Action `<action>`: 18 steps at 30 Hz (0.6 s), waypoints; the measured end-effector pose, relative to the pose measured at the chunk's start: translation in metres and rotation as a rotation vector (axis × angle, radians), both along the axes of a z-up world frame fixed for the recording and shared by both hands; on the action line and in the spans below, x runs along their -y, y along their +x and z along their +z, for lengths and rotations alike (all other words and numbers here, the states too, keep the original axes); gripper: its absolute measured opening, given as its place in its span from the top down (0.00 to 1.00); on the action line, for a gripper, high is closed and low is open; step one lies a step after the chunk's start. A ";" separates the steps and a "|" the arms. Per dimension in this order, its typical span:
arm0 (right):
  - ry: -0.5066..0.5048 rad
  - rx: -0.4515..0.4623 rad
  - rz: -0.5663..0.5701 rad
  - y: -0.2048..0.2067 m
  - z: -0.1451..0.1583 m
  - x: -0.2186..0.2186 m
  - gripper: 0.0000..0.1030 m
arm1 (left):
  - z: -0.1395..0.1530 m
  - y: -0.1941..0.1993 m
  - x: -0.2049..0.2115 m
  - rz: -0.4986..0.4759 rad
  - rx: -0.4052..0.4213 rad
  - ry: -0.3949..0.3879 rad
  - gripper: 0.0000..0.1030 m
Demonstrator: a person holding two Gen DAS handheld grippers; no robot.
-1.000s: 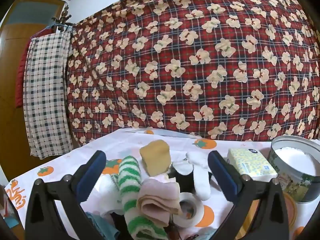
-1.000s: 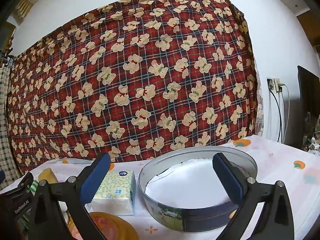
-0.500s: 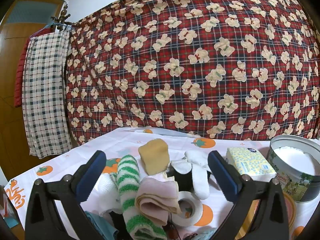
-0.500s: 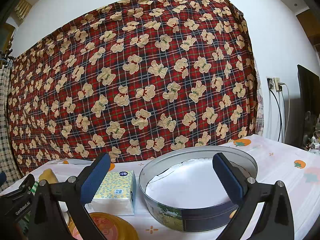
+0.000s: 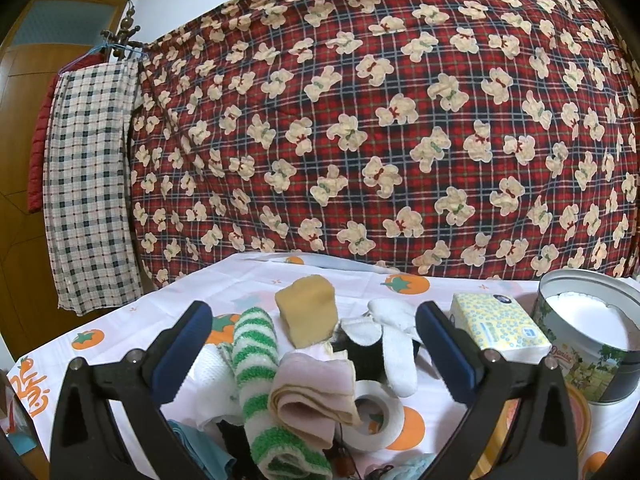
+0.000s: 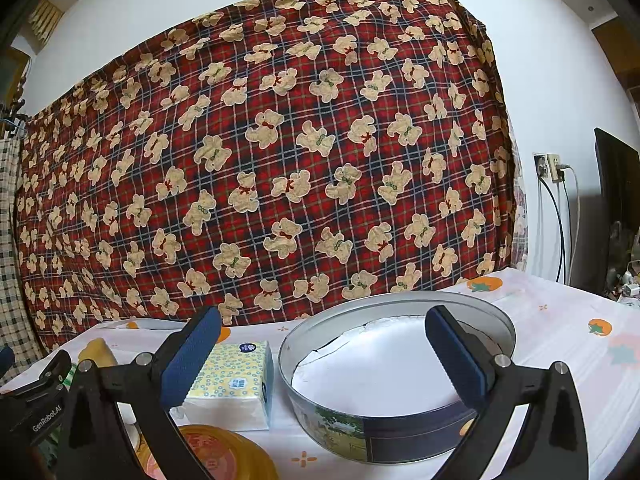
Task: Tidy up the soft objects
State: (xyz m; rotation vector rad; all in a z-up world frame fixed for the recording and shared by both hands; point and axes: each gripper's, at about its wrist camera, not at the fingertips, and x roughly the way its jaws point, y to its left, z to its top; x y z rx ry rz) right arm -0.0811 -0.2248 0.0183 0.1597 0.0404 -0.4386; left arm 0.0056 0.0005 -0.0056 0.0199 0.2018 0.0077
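A red plaid blanket printed with cream teddy bears (image 5: 380,120) hangs across the whole back of both views, with a checked cloth (image 5: 88,184) hanging on a hook at its left edge. Below it the surface (image 5: 256,280) is covered by a white cloth printed with orange tomatoes. Toward the right stands a round metal tin (image 6: 396,376), open on top and lined with white paper, nothing else visible inside it. Just beside the tin, on its left, lies a tissue pack (image 6: 232,384) patterned with small yellow and blue rings, and in front of that is a yellow round lid (image 6: 212,456), partly hidden. The left claw (image 5: 314,344) is spread wide and holds nothing; it hangs over a heap of soft things well to the left of the tin. In that heap a green-and-white striped fuzzy sock (image 5: 256,376) runs front to back, a folded pink cloth (image 5: 312,396) lies against its right side, a tan sponge block (image 5: 306,308) stands behind them, and white socks (image 5: 394,344) drape over something dark. A roll of white tape (image 5: 376,416) sits just right of the pink cloth. The right claw (image 6: 324,356) is likewise spread and empty, its fingers framing the tin's near rim and the tissue pack.
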 end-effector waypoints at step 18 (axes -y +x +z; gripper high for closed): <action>-0.010 0.002 0.010 0.001 -0.001 -0.004 0.00 | -0.001 0.000 -0.001 -0.001 -0.004 -0.005 0.00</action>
